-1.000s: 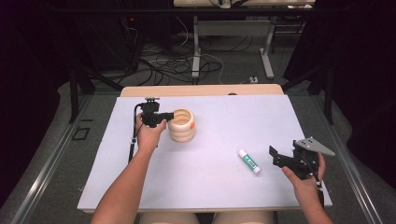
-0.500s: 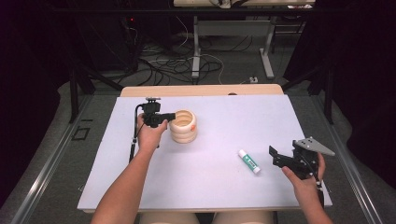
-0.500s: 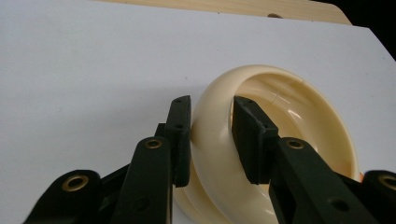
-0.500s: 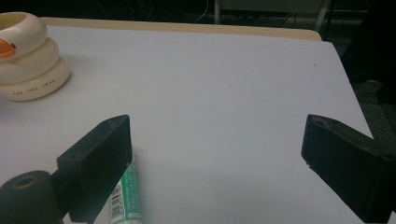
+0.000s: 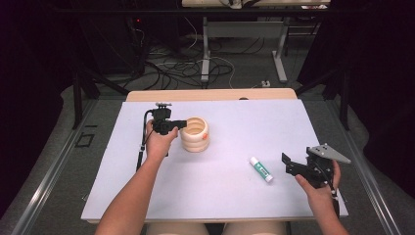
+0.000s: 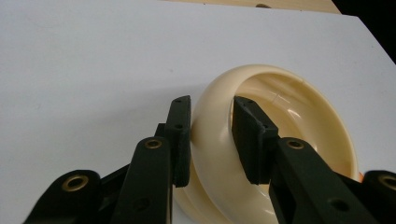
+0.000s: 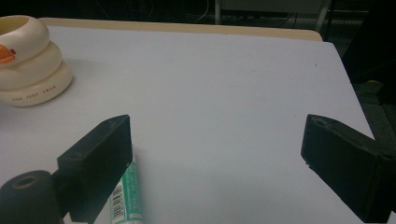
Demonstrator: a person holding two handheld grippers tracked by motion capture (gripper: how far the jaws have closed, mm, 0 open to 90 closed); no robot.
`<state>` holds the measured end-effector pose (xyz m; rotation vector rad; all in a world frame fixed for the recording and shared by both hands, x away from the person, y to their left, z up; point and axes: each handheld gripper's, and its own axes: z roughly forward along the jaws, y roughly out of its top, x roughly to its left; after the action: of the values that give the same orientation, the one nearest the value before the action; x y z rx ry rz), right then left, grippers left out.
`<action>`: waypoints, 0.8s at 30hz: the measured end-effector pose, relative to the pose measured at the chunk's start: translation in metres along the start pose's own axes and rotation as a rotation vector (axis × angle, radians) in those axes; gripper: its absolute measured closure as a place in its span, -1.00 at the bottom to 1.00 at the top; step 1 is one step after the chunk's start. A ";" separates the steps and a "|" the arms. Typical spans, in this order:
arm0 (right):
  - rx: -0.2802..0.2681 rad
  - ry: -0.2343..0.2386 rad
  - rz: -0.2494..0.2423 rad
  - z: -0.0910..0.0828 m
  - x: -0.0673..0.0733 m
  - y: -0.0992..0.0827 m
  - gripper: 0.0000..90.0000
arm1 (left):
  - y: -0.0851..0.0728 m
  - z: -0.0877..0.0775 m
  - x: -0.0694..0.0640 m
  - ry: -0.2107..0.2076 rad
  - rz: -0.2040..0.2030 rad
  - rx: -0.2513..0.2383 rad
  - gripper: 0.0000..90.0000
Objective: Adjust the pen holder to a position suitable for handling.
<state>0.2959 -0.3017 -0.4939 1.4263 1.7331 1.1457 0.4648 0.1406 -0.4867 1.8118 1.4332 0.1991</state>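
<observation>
A cream cup shaped like stacked rings stands left of the table's middle; it has an orange mark on its side. My left gripper is shut on the cup's rim. In the left gripper view one jaw presses the outside of the cup and the other the inside, at my left gripper. A white tube with a green label lies at the front right. My right gripper hovers open just right of it. In the right gripper view the tube lies by the left jaw of my right gripper.
The white table top has a wooden strip along its far edge. The cup shows at the far left of the right gripper view. Beyond the table, cables and desk legs stand on the floor.
The left gripper and the cup have shifted slightly to the right and nearer. The right gripper and the tube have stayed put.
</observation>
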 end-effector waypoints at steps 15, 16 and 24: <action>0.001 0.001 -0.005 0.000 0.000 0.000 -0.81 | -0.005 0.003 -0.019 -0.041 0.042 0.034 0.53; 0.001 0.001 -0.005 0.000 0.000 0.000 -0.81 | -0.004 0.002 -0.019 -0.050 0.057 0.056 0.53; -0.012 0.000 -0.005 0.001 0.001 0.000 -0.81 | -0.010 0.005 -0.031 -0.053 0.058 0.037 0.52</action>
<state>0.2965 -0.3005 -0.4946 1.4146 1.7262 1.1517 0.4493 0.1116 -0.4857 1.8762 1.3566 0.1541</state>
